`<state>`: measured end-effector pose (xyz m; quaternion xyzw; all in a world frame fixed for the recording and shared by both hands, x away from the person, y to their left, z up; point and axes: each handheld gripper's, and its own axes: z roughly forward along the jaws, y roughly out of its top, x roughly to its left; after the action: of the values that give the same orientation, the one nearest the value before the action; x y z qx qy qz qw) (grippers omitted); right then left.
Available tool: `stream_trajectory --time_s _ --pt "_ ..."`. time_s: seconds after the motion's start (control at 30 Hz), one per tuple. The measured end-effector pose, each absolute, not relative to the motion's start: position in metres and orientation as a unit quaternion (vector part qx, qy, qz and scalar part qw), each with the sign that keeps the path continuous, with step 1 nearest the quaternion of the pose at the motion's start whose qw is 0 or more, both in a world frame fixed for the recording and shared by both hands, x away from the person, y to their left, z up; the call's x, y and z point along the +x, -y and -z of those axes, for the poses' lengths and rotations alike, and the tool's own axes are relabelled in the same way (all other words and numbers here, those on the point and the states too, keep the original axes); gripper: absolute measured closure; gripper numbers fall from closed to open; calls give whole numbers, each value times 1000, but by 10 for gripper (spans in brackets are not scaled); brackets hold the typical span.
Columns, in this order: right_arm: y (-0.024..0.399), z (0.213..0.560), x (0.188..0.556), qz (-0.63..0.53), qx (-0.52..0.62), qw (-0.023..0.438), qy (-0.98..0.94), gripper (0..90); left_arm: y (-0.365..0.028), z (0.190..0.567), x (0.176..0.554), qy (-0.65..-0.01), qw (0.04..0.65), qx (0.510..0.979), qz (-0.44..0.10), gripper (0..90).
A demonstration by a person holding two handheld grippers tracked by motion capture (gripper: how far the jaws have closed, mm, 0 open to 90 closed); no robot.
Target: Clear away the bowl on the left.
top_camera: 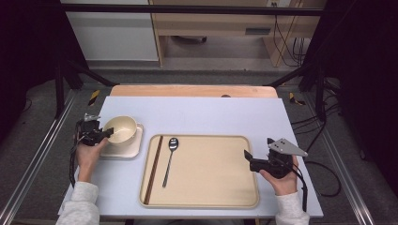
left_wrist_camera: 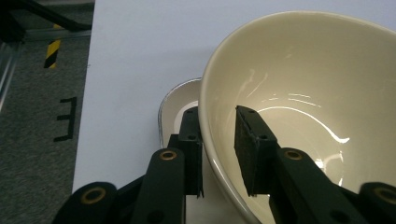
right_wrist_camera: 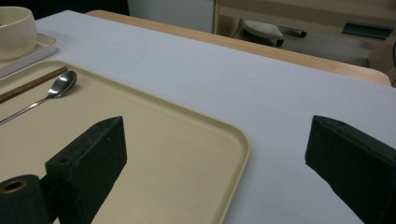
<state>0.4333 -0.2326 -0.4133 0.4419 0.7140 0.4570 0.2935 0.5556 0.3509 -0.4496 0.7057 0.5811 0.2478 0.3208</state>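
A cream bowl stands on a small white square plate at the table's left. My left gripper straddles the bowl's near-left rim. In the left gripper view the bowl has one jaw outside its wall and the other inside, and a thin gap shows at the inner pad. So the left gripper is open. My right gripper is wide open and empty at the right edge of the beige tray. In the right gripper view its gripper spans the tray's far corner.
A metal spoon and dark chopsticks lie on the tray's left part, and both show in the right gripper view, spoon, chopsticks. The small plate peeks out beneath the bowl. A wooden table edge runs behind the white top.
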Motion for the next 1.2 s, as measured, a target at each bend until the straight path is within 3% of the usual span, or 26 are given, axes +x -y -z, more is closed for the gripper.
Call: stream_trajectory --time_s 0.17,0.53,1.2 --pt "232 414 433 -457 441 294 -715 58 -351 450 558 -593 327 694 -246 806" --pt "232 413 433 -456 442 293 -715 58 -352 447 555 -600 343 682 -237 824" --pt "233 413 433 -456 441 295 -714 58 -348 429 530 -580 379 667 -273 821"
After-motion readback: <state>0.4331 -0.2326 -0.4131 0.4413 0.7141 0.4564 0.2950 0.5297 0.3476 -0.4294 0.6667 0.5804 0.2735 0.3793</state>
